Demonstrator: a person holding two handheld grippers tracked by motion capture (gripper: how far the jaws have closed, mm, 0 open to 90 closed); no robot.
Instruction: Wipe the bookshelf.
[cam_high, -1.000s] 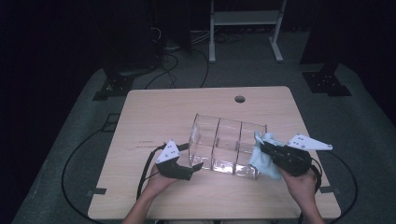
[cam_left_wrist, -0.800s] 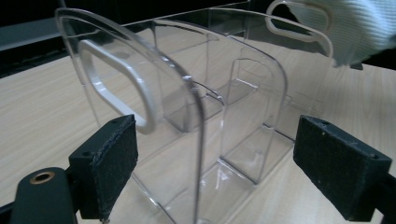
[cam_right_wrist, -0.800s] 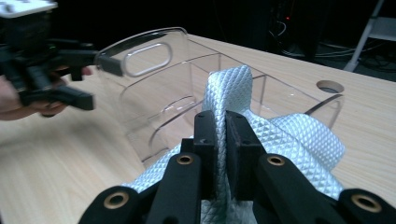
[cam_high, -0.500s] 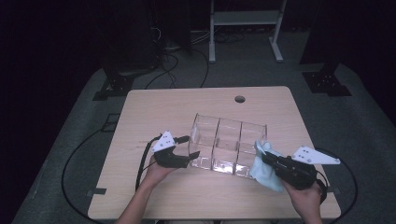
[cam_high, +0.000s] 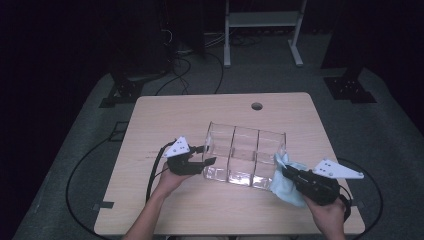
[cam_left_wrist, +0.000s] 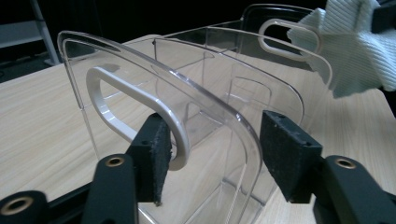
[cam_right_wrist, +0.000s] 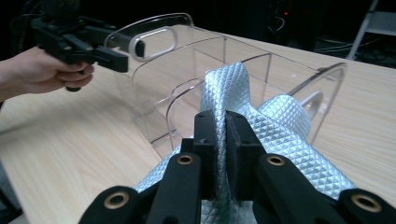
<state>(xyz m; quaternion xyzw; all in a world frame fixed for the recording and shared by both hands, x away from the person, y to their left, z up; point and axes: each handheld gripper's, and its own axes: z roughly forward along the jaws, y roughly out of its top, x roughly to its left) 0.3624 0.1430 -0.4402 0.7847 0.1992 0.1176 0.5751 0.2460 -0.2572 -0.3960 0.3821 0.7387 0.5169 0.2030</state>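
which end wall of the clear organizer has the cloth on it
The end wall by the right gripper, whose shut jaws hold the pale blue cloth there. The opposite end wall stands bare between the left gripper's jaws.

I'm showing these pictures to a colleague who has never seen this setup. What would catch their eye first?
Probably the clear plastic three-compartment organiser near the middle of the pale wooden table, bright against the dark room. Next, the light blue textured cloth pinched in the right gripper at the organiser's right end. At its other end, the left gripper has just been closing its jaws around the handle wall, one pad still apart from it.
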